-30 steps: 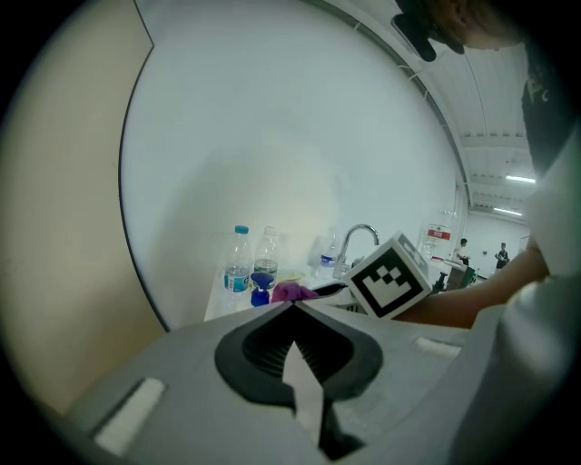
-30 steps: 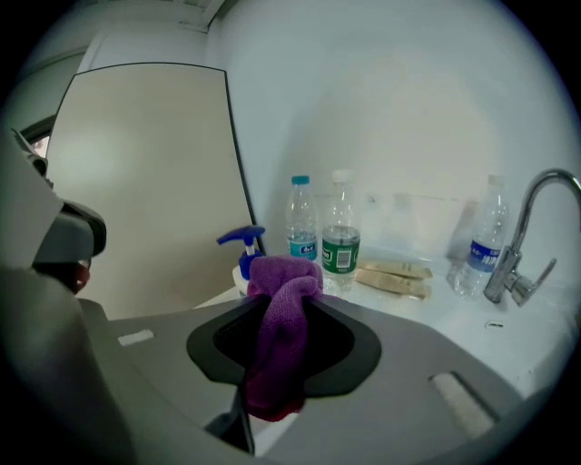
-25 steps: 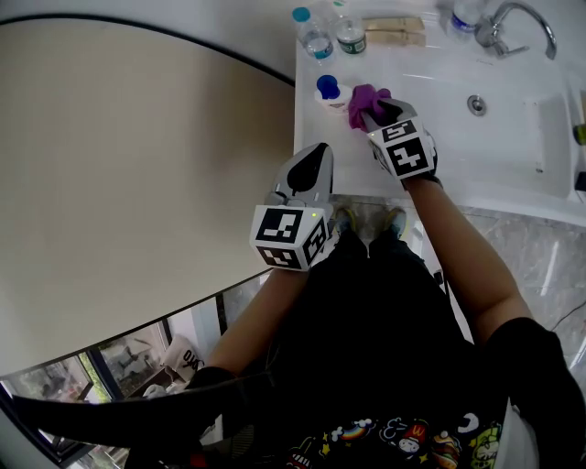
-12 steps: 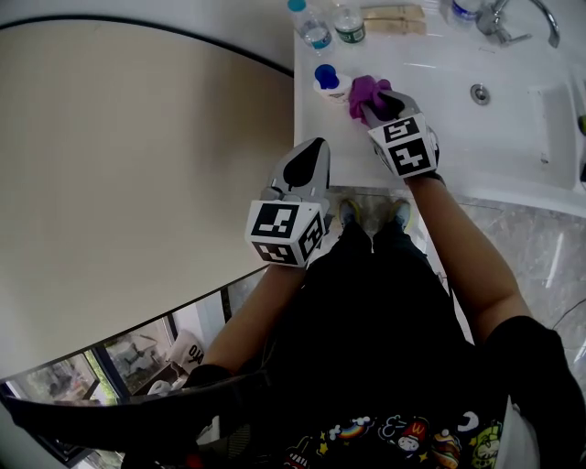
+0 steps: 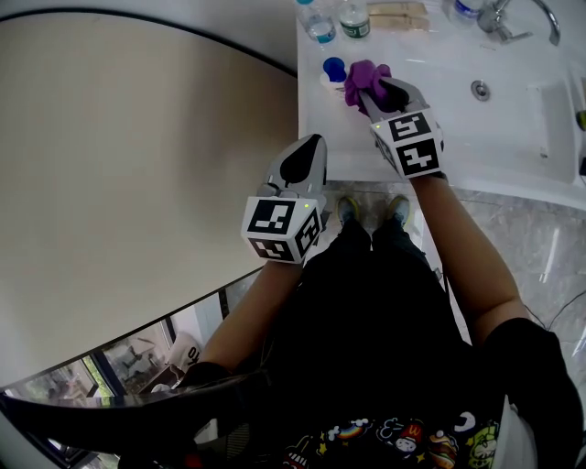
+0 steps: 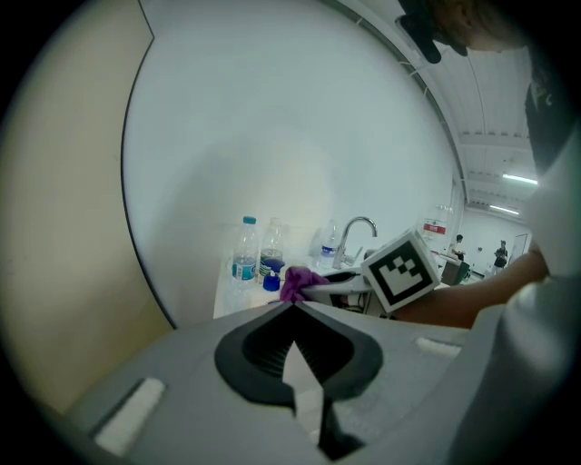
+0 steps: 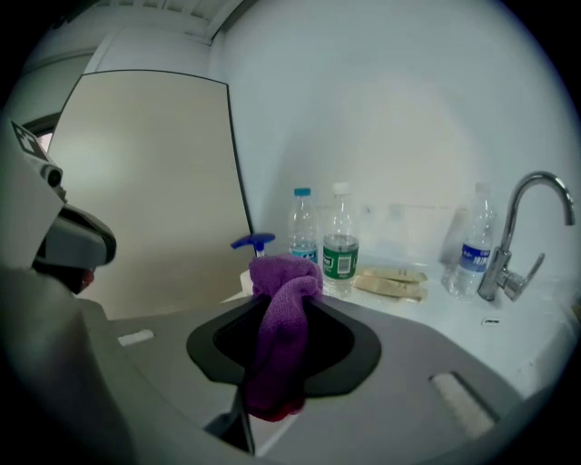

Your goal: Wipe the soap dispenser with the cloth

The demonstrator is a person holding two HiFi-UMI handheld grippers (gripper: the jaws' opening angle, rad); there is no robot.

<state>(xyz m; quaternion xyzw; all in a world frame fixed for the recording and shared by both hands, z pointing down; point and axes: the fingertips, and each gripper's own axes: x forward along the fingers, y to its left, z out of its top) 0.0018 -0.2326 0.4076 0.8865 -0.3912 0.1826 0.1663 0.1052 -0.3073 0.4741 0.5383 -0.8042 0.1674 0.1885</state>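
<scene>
A purple cloth (image 5: 363,78) (image 7: 281,318) is pinched in my right gripper (image 5: 371,91), which is shut on it. The bunched cloth rests against the soap dispenser (image 5: 333,72), a white bottle with a blue pump head (image 7: 253,242), at the left end of the white counter (image 5: 439,137). In the right gripper view the cloth hides most of the dispenser. My left gripper (image 5: 311,143) hangs shut and empty in front of the counter edge. The cloth (image 6: 298,282) and dispenser (image 6: 270,281) show small in the left gripper view.
Two water bottles (image 5: 320,27) (image 5: 352,18) stand at the back left of the counter, beside flat tan packets (image 5: 396,15). A chrome tap (image 5: 513,18) with another bottle is at the back right. A sink drain (image 5: 474,90) lies right of my right gripper. A beige wall (image 5: 137,156) fills the left.
My right gripper has pushed the cloth a little farther back along the counter, staying against the dispenser. The left gripper has barely shifted.
</scene>
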